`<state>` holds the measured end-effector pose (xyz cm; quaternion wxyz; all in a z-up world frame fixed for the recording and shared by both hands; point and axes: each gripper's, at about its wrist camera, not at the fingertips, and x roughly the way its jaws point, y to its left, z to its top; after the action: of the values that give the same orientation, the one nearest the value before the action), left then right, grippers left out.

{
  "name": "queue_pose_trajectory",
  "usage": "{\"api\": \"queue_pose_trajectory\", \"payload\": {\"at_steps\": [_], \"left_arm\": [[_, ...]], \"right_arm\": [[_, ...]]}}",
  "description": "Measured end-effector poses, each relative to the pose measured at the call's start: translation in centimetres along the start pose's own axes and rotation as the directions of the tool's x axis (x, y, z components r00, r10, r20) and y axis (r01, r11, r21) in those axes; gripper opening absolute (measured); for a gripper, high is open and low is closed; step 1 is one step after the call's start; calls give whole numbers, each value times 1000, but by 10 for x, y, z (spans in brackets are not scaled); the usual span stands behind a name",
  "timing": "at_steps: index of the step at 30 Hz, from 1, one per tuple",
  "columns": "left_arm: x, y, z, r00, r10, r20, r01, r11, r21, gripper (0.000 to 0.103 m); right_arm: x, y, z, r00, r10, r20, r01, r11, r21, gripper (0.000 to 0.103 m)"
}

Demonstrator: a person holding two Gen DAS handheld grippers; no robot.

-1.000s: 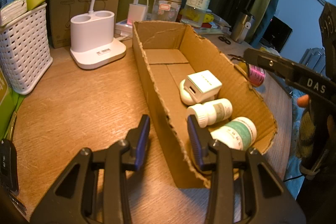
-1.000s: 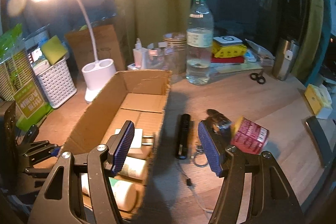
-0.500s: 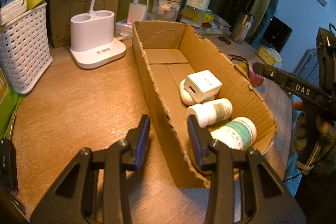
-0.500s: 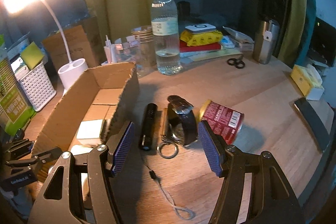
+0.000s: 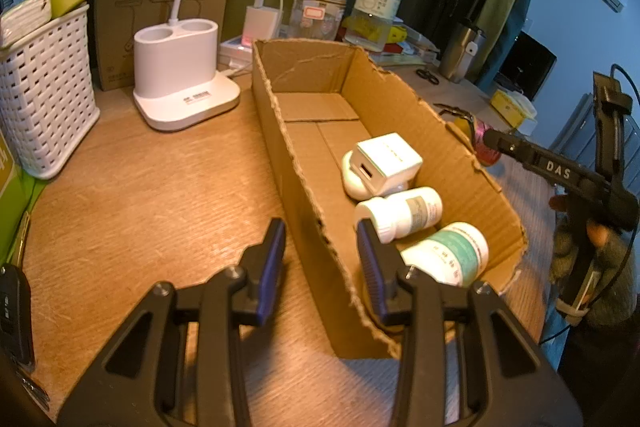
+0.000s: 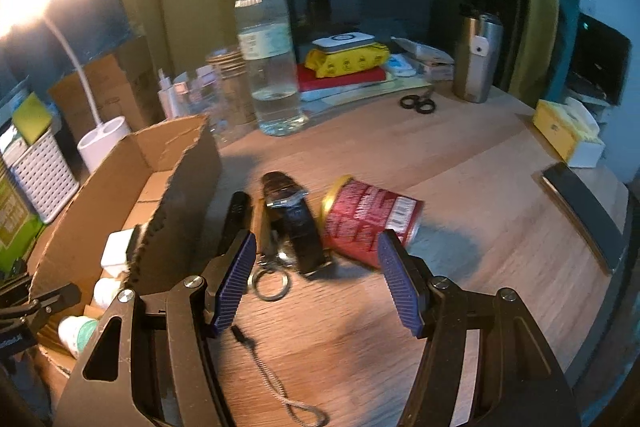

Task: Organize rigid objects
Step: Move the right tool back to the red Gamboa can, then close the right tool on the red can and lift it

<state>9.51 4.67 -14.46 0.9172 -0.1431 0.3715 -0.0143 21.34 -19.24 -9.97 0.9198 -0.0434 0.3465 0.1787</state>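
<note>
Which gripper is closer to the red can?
The right gripper. It hovers open just in front of the red can. The left gripper straddles the box wall, on the box's far side from the can.

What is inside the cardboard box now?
The cardboard box holds a white charger cube resting on a white rounded case, plus two lying pill bottles. Its floor beneath them is hidden.

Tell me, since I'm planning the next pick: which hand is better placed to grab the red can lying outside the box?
Right. Its open tool hovers just before the red can, while the left tool straddles the cardboard box wall.
</note>
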Motion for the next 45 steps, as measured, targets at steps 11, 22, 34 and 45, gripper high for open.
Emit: {"api": "queue_pose_trajectory", "payload": {"at_steps": [11,22,34,45], "left_arm": [[0,0,-1,1000,-2,-2,2,1000,0,39],[0,0,-1,1000,-3,-2,3,1000,-1,39],[0,-1,-1,1000,-3,-2,3,1000,0,39],[0,0,-1,1000,-3,-2,3,1000,-1,39]], "right_arm": [[5,-25,10,999,-47,26,45,995,87,67],[26,-34,20,998,-61,12,60,992,108,80],[45,-36,23,998,-62,-27,65,989,133,80],[57,-38,21,994,-89,-69,97,987,130,80]]}}
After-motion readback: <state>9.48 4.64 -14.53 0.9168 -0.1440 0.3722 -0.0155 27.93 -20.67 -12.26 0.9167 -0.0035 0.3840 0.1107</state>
